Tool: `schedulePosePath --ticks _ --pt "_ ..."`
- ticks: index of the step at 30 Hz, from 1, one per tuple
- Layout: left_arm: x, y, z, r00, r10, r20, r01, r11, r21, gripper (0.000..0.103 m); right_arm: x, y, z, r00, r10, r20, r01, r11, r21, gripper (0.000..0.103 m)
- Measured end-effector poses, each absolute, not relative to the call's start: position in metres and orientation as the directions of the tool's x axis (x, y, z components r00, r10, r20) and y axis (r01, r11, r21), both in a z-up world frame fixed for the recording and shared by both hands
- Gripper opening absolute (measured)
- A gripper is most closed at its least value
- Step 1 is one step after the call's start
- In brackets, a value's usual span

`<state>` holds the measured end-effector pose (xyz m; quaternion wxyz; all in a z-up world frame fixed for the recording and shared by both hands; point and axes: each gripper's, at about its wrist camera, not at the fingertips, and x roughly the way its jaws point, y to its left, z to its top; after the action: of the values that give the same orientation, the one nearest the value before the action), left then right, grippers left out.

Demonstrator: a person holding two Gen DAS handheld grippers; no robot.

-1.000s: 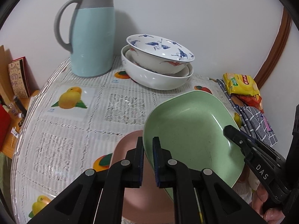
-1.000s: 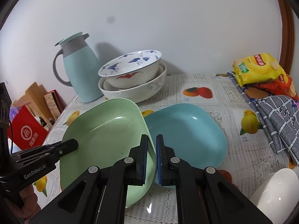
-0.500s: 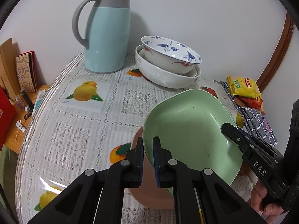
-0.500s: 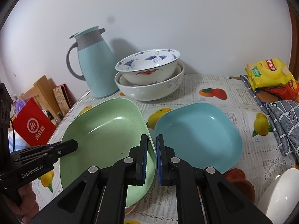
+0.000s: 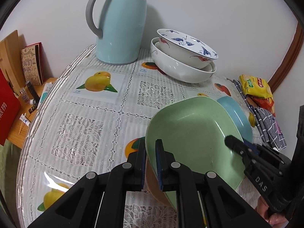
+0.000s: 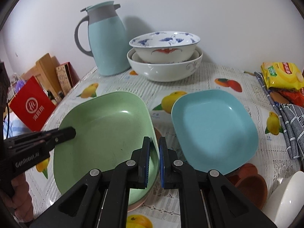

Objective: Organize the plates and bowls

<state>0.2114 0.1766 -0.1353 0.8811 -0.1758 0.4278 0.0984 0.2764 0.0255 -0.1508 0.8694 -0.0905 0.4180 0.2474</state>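
Both grippers, left gripper (image 5: 151,152) and right gripper (image 6: 154,150), pinch opposite rims of the smooth, rounded-square green plate (image 6: 106,131), lower centre.

My jaws pinch a matt, speckled green plate (image 6: 106,133); beside it, a glossy glazed ceramic bowl (image 6: 165,45) and the table's (image 5: 91,121) shiny lace-patterned cover.

The green plate (image 6: 106,131), held at both rims by the left gripper (image 5: 151,150) and the right gripper (image 6: 154,148), now sits lower over the pink plate (image 5: 152,182), covering more of it. The blue plate (image 6: 214,127) appears beside the right jaws.
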Motion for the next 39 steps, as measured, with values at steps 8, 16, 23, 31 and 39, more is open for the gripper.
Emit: schedulePosePath --ticks 8,16,23,31,39 --pt "0.227 0.178 -0.137 0.599 0.027 -0.800 -0.313 0.928 -0.203 0.010 0.274 0.026 -0.156 0.504 0.345 -0.792 -0.505 0.862 0.054 0.009" --pt "0.233 0.184 -0.140 0.607 0.026 -0.794 -0.303 0.932 -0.200 0.010 0.265 0.028 -0.159 0.476 0.348 -0.808 -0.521 0.851 0.059 0.009" --pt "0.238 0.186 -0.148 0.608 -0.011 -0.794 -0.288 0.929 -0.233 0.010 0.259 0.026 -0.163 0.467 0.335 -0.818 -0.539 0.842 0.037 0.013" --pt "0.239 0.186 -0.147 0.625 -0.014 -0.781 -0.278 0.930 -0.239 0.010 0.253 0.028 -0.163 0.438 0.345 -0.830 -0.589 0.808 0.024 0.018" --pt "0.243 0.181 -0.152 0.606 -0.046 -0.794 -0.258 0.933 -0.251 0.018 0.239 0.025 -0.162 0.411 0.382 -0.828 -0.643 0.765 0.035 0.027"
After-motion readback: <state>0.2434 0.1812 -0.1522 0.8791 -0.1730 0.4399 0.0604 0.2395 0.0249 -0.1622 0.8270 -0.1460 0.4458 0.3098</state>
